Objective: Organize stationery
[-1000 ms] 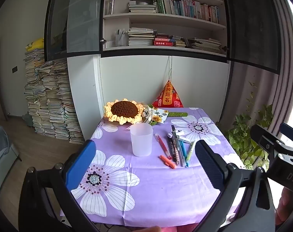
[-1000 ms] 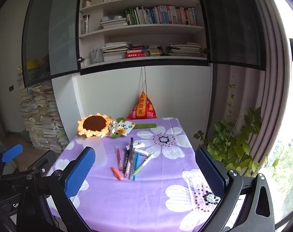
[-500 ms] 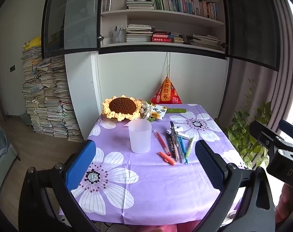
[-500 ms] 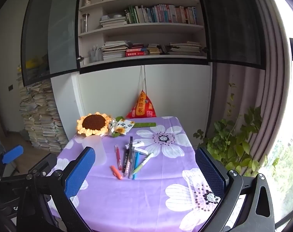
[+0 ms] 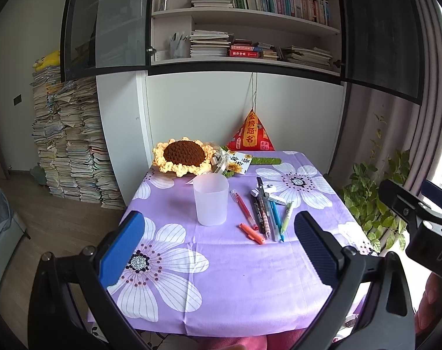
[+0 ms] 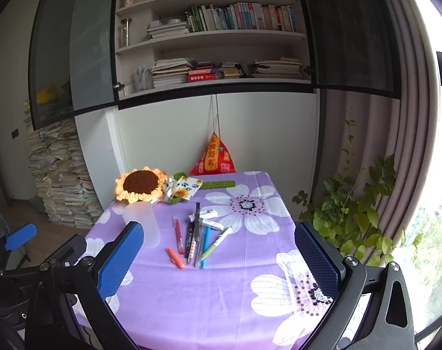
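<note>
Lying in a loose row on the purple flowered cloth (image 5: 235, 291): pens (image 5: 266, 214), tips toward the near edge, right of centre. Orange marker (image 5: 251, 233) nearest, slightly apart at the left end; red pen (image 5: 243, 207) next, then dark, pink, blue and green ones fanned together. White eraser-like bits (image 5: 272, 194) touching the far ends. Frosted cup (image 5: 211, 199) upright, empty, just left of the row, apart from it. Crochet sunflower (image 5: 182, 160), tagged bouquet and red pyramid pouch (image 5: 251, 135) at the far edge against the wall. Left gripper (image 5: 218, 258) above the near cloth, fingers spread wide, holding nothing. Right gripper (image 6: 219, 259) likewise released, over the near right side, empty. Bookshelves above; paper stacks left; plant right.
</note>
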